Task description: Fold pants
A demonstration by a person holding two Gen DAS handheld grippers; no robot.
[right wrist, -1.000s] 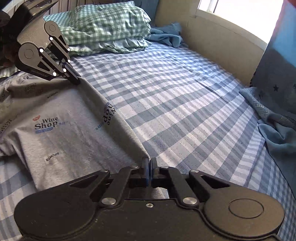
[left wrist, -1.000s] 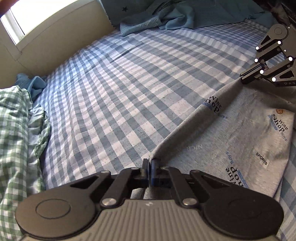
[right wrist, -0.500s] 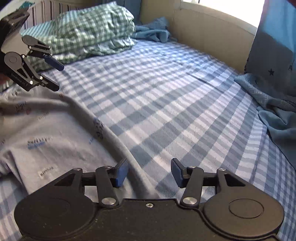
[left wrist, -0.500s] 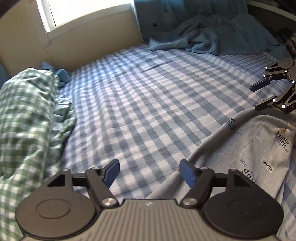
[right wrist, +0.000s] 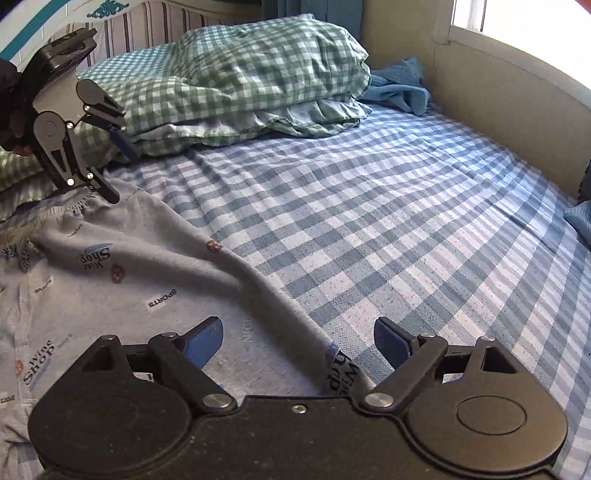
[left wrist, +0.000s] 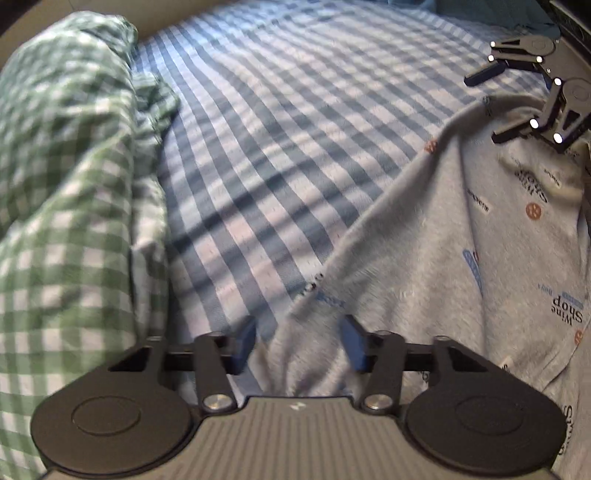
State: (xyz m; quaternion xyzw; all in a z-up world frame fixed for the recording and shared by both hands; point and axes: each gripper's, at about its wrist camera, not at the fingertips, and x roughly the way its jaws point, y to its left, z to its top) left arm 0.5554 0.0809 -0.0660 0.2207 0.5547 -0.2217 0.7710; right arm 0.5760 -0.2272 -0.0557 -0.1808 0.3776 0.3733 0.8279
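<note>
The grey printed pants (left wrist: 461, 236) lie folded on the blue checked bed sheet (left wrist: 280, 122), with a long folded edge running diagonally. My left gripper (left wrist: 299, 349) is open, its jaws astride the near end of that edge. My right gripper (right wrist: 297, 341) is open over the other end of the pants (right wrist: 122, 280), the fold edge passing between its jaws. Each gripper also shows in the other's view: the right one (left wrist: 496, 107) and the left one (right wrist: 118, 170), both open just above the cloth.
A green checked pillow (right wrist: 236, 77) lies at the head of the bed, close to my left gripper (left wrist: 62, 177). A blue cloth (right wrist: 402, 88) is bunched by the wall (right wrist: 509, 110) under the window. The striped headboard (right wrist: 144, 26) stands behind the pillow.
Both grippers were shut on the pants' edge a second ago. They have let go, opened, and shifted along the cloth, which now lies on the bed.
</note>
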